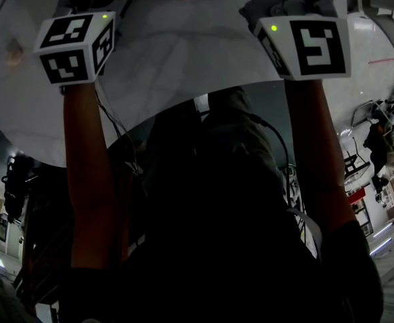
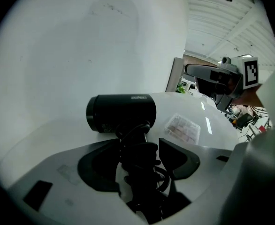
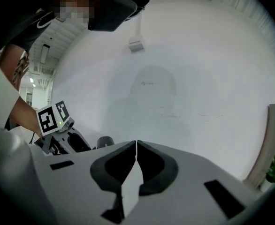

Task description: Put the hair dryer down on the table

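A black hair dryer [image 2: 121,112] lies on its side on the white round table [image 2: 72,55], barrel pointing left. Its handle, wrapped in the black cord [image 2: 138,165], runs back between the jaws of my left gripper [image 2: 130,146]. The jaws stand wide and a sliver of table shows beside the handle, so the gripper is open. My right gripper [image 3: 136,145] is shut with nothing in it and hangs over the table to the right. From there the dryer's end [image 3: 104,142] peeks out beside the left gripper's marker cube [image 3: 53,117]. In the head view only the two marker cubes [image 1: 76,47] [image 1: 311,46] show.
A clear plastic box [image 2: 182,128] with pinkish contents lies on the table just right of the dryer. The right gripper's body [image 2: 217,76] hovers past it. Beyond the table edge [image 1: 150,123] are the person's dark clothes, chairs and equipment [image 1: 382,147].
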